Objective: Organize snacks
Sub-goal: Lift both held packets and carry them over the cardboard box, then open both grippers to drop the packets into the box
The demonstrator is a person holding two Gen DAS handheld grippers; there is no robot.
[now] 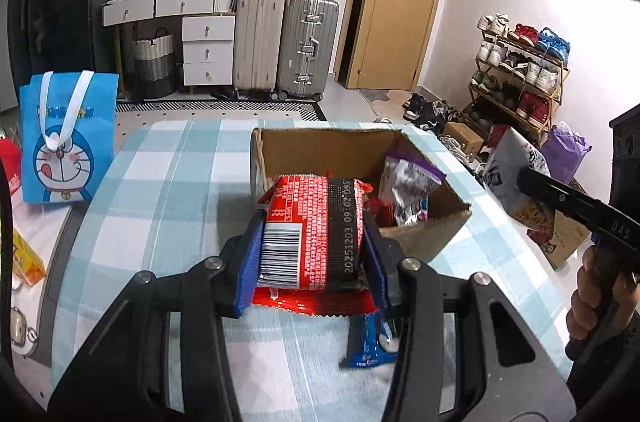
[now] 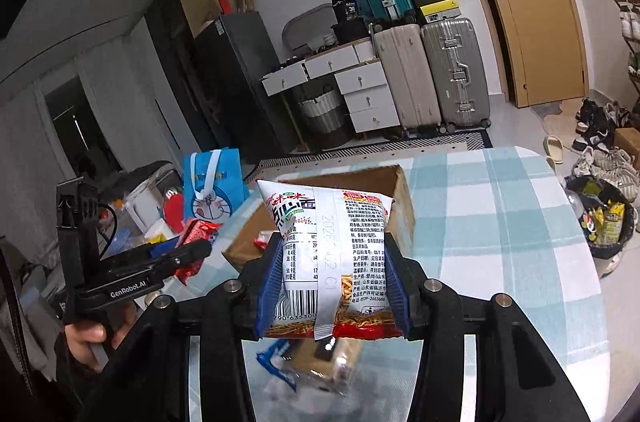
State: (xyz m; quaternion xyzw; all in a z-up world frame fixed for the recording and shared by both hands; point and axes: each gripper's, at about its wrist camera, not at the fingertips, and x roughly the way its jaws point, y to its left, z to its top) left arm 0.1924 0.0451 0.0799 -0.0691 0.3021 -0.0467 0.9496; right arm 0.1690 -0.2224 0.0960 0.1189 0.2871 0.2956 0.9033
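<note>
- A table covered with a blue-and-white checked cloth is seen in both wrist views; one open cardboard box stands on it toward the far edge.
- Inside the box, at least two packets are already lodged: a purple-and-silver packet leans against the right wall, and something red lies beneath it; the exact count inside cannot be told, since the view is partly blocked.
- The task is judged to be partway through: some snacks are already boxed, two are being carried, and at least one is left on the cloth.
- One red packet, printed with white text and a barcode, is clamped in the left gripper; the blue pads are pressed against its two sides, closed down to the packet's width. It is held above the cloth, just in front of the box.
- One white noodle-snack packet is gripped in the right gripper in the same way, with the pads tight on both sides and the packet upright above the table, near the box's right side.
- One blue-wrapped packet is left lying on the cloth beneath the grippers; in the right wrist view a blurred clear-and-blue wrapper shows in that spot, and whether it is one item or two cannot be told.
- One blue cartoon gift bag stands off the table's left side, untouched.
</note>
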